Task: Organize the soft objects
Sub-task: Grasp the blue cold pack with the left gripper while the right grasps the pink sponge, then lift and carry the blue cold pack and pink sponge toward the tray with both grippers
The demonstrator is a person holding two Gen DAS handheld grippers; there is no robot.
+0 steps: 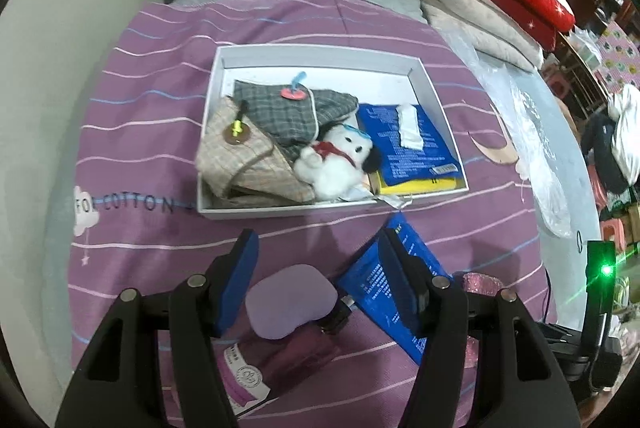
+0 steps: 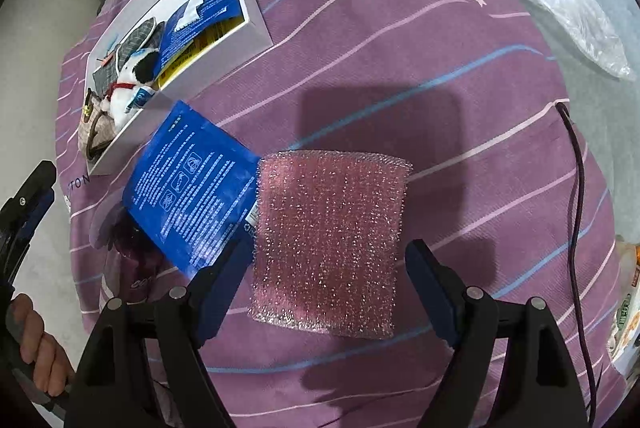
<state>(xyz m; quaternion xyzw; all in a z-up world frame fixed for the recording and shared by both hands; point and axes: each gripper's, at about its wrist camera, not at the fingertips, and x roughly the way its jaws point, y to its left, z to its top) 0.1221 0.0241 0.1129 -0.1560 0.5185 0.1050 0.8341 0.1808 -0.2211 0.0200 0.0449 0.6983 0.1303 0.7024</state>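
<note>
Right wrist view shows the right claw spread wide, pointing down at a pink sparkly scrubbing sponge. The sponge is a bumpy square lying flat on the bed's purple striped sheet. It sits between the two blue pads, but neither pad squeezes it. Touching its left edge is a shiny blue flat packet with tiny white writing.

Further back on the bed sits a white cardboard box. Inside it are a grey checked cloth pouch, a tan checked cloth pouch, a fluffy white toy dog with a red scarf, and another blue packet on something yellow.

Left wrist view shows the left claw released too, gripping nothing. Under it lie a smooth pale purple rounded cap on a dark pink bottle, with the blue packet just beside the right pad. A crinkly clear plastic bag lies at the sheet's edge.
</note>
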